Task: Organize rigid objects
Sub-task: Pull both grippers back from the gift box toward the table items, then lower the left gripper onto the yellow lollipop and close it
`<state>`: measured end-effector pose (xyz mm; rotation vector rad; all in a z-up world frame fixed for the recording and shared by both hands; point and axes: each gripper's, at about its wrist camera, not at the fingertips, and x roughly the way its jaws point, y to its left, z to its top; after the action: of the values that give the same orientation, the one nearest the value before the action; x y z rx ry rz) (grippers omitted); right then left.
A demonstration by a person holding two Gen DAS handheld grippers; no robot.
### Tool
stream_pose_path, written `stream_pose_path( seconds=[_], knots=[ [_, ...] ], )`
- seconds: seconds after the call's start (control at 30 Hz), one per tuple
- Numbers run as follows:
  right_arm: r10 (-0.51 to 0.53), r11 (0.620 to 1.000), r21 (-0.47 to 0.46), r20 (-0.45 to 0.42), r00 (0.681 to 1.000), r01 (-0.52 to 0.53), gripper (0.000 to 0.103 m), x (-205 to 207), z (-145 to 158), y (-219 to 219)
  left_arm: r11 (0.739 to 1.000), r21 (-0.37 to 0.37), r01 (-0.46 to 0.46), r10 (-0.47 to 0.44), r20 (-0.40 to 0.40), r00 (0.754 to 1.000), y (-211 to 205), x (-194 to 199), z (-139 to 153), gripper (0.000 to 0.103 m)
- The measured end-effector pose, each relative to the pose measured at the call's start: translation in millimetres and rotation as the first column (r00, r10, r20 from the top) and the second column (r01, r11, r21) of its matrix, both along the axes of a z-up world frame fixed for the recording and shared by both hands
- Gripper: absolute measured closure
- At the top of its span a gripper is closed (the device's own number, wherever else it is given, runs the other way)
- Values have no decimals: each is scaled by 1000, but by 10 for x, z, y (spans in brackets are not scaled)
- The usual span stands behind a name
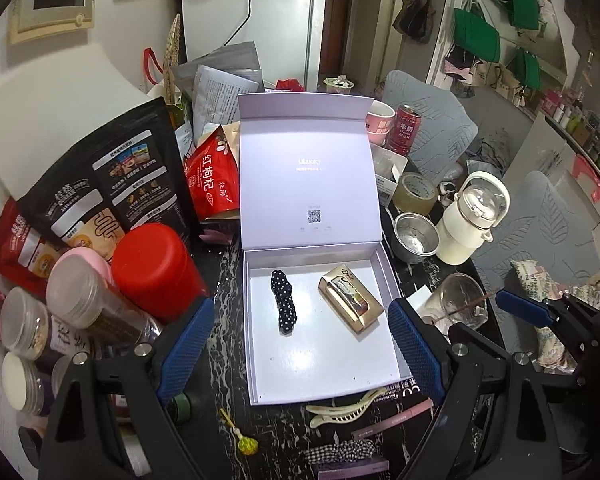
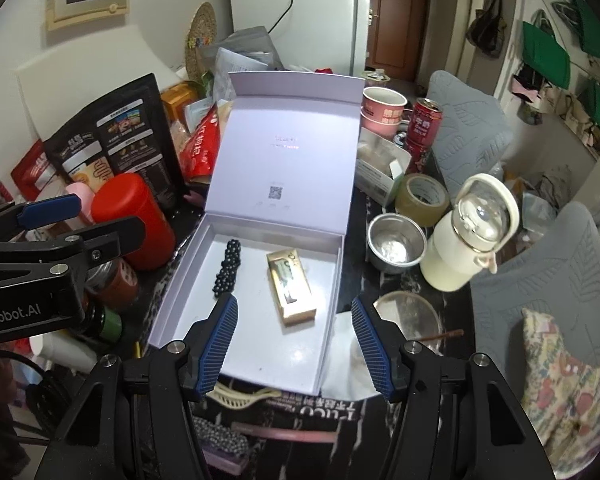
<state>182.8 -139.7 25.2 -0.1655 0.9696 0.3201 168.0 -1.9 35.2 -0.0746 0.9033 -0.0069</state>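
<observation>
An open white gift box (image 1: 340,376) (image 2: 260,356) lies on the dark marble table with its lid upright. Inside lie a black dotted hair scrunchie (image 1: 283,300) (image 2: 227,266) and a small gold box (image 1: 350,298) (image 2: 291,287). In front of the box lie a cream hair claw (image 1: 342,410) (image 2: 236,394), a checked scrunchie (image 1: 340,452), a beaded one (image 2: 220,438), a pink stick (image 1: 392,420) and a lollipop (image 1: 242,438). My left gripper (image 1: 300,356) is open and empty over the box's front. My right gripper (image 2: 294,350) is open and empty over the box's near right part.
Left of the box stand a red canister (image 1: 154,270) (image 2: 134,222), jars (image 1: 72,300) and snack bags (image 1: 100,176). To the right are a steel cup (image 1: 414,240) (image 2: 396,248), a cream bottle (image 1: 472,216) (image 2: 468,232), a tape roll (image 2: 422,198), a glass bowl (image 1: 458,300) (image 2: 404,320) and grey chairs (image 2: 540,280).
</observation>
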Motion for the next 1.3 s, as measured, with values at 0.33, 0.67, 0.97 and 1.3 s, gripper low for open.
stream_pose_path(
  seconds=[0.33, 0.67, 0.97, 1.3],
  knots=[
    [2, 1000, 17, 9, 1000, -2, 41, -462, 89, -100, 999, -30, -13, 13, 10, 1000, -56, -455, 41, 14],
    [22, 999, 39, -14, 1000, -22, 39, -806, 6, -202, 997, -60, -58, 57, -25, 998, -55, -815, -98, 14],
    [71, 996, 59, -45, 996, -68, 36, -1013, -165, -256, 990, -77, -120, 115, -75, 991, -26, -1054, -336, 14],
    [143, 987, 87, -86, 986, -136, 36, -1083, -458, -281, 977, -70, -203, 191, -150, 970, 31, -1225, -744, 14]
  ],
)
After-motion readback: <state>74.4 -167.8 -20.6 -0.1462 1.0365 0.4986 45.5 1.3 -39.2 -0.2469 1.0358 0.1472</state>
